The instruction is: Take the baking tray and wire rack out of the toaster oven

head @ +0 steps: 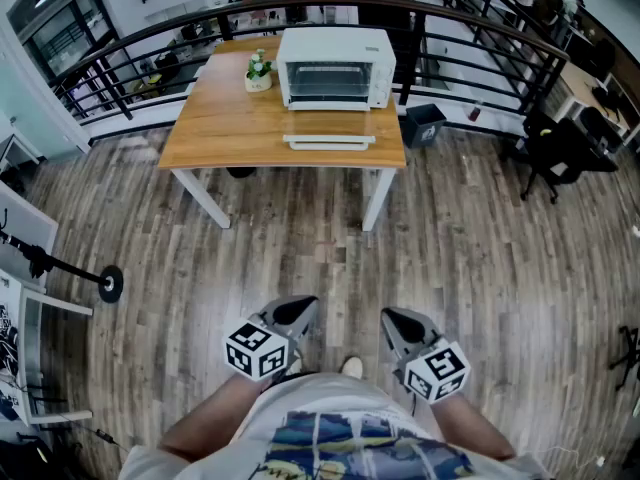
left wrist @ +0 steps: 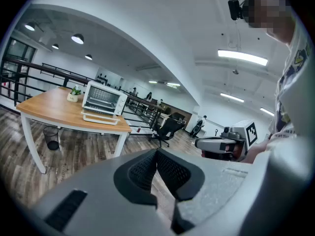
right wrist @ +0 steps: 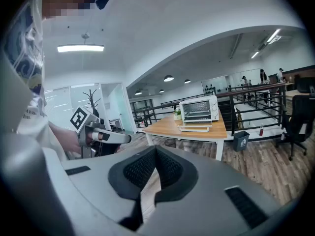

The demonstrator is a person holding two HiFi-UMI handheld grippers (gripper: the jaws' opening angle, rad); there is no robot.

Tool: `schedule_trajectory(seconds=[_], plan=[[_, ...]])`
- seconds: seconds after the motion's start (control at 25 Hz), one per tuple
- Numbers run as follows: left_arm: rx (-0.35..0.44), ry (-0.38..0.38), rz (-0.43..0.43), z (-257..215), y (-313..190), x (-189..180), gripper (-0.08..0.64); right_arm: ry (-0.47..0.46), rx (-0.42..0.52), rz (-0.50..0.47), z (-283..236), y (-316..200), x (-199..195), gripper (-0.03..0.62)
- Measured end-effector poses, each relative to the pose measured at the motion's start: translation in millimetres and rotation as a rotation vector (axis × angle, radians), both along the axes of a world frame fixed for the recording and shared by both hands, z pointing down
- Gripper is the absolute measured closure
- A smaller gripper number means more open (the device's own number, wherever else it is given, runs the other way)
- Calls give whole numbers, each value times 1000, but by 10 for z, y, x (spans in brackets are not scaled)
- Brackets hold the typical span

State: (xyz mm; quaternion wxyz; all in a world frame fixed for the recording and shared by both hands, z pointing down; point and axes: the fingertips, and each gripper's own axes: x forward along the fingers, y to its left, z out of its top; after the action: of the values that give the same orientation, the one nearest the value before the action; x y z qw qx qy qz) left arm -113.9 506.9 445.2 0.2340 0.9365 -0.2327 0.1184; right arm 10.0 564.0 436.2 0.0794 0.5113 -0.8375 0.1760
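A white toaster oven stands at the far side of a wooden table, well ahead of me across the floor. Its door hangs open and lies flat in front of it. The inside is too small and dim for me to make out the tray or the rack. Both grippers are close to my body, far from the table. My left gripper and my right gripper are shut with nothing in them. The oven is small in the left gripper view, and the oven also appears in the right gripper view.
A small potted plant sits left of the oven. A dark bin stands by the table's right end, with a black office chair further right. A black railing runs behind the table. A stand with a round base is at the left.
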Motion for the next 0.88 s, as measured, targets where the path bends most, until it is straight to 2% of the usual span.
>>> schedule_trajectory(seconds=[0.24, 0.48, 0.72, 0.8, 0.88], plan=[[24, 4, -26, 4, 5, 300, 555, -6, 8, -11, 111, 13, 268, 597], [1, -3, -69, 107, -133, 366, 555, -14, -2, -33, 208, -108, 368, 594], [10, 5, -50, 148, -673, 379, 555, -2, 10, 3, 245, -687, 411, 591], [13, 13, -37, 152, -932, 366, 555, 4, 8, 15, 236, -926, 380, 541], [5, 16, -16, 154, -1209, 340, 554, 17, 1, 19, 215, -1176, 308, 537]])
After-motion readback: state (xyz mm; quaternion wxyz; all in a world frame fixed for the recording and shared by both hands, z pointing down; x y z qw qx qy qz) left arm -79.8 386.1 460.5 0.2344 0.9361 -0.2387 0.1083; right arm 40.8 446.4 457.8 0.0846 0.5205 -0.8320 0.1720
